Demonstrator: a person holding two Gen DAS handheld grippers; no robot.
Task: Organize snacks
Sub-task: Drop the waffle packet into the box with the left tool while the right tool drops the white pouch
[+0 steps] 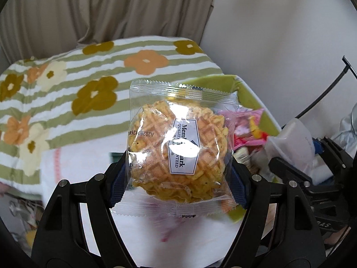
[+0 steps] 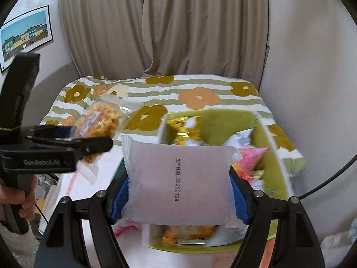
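The left gripper (image 1: 178,167) has its blue bumpy fingers (image 1: 117,185) about half open, squeezing a crinkly clear waffle packet (image 1: 178,147) up in the air. The right gripper (image 2: 178,185) fingers (image 2: 121,198), also half open, press a smooth white snack packet (image 2: 178,183) above the green box (image 2: 223,117) of shiny snacks. Behind lies a soft flowery blanket (image 1: 67,89)
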